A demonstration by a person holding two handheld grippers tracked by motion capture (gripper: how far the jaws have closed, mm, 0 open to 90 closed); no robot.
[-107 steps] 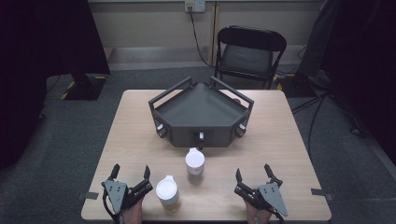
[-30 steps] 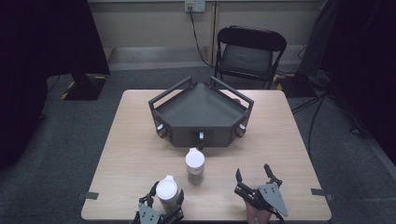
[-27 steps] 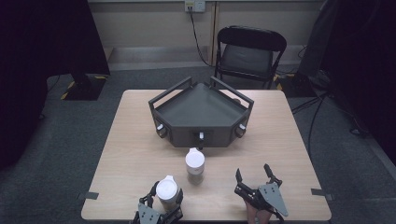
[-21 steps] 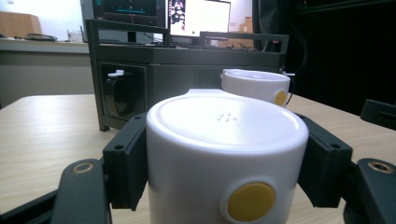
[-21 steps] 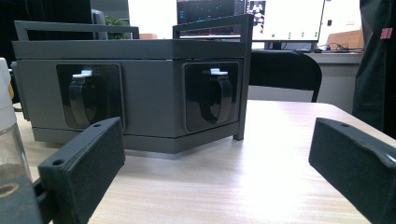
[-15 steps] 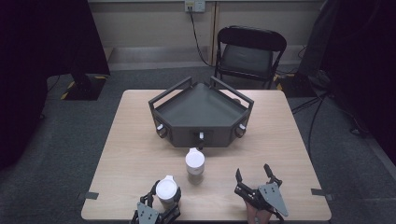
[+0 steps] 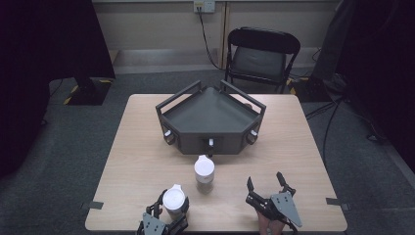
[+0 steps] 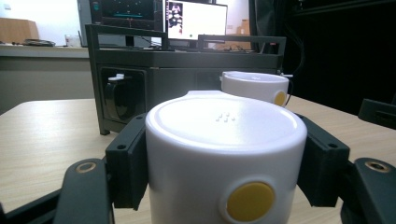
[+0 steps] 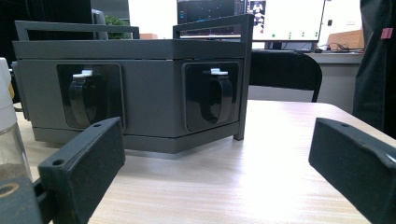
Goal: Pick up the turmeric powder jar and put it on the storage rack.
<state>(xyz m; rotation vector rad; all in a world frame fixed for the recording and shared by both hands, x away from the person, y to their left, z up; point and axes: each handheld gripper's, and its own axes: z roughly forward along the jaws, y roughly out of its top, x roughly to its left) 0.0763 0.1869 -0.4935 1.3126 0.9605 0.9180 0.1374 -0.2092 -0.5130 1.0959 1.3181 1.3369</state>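
Item one: the near white jar [image 7: 174,199], which we found standing upright close to the front edge of the wooden table [image 7: 147,161], left of centre. Its flat white lid [image 8: 224,119] carried a small raised dot pattern, and a yellow round spot [image 8: 250,201] sat low on its side facing the left gripper view.

Item two: the left gripper [image 7: 164,215]. We recorded its jaws as having just been closing, with the near white jar between them; in the left gripper view the black pads [image 8: 128,161] pressed against both sides of the jar.

Item three: the second white jar [image 7: 204,172], upright, just beyond and to the right of the first, apart from it, near the front face of the grey tray.

Item four: the grey tray [image 7: 210,120], a dark, angled box with rail handles, at the middle of the table, with latches [image 9: 217,95] on its front faces.

Item five: the right gripper [image 7: 266,188], resting at the front right of the table, jaws spread wide with nothing between them.

Item six: a black folding chair [image 7: 262,56] behind the table.
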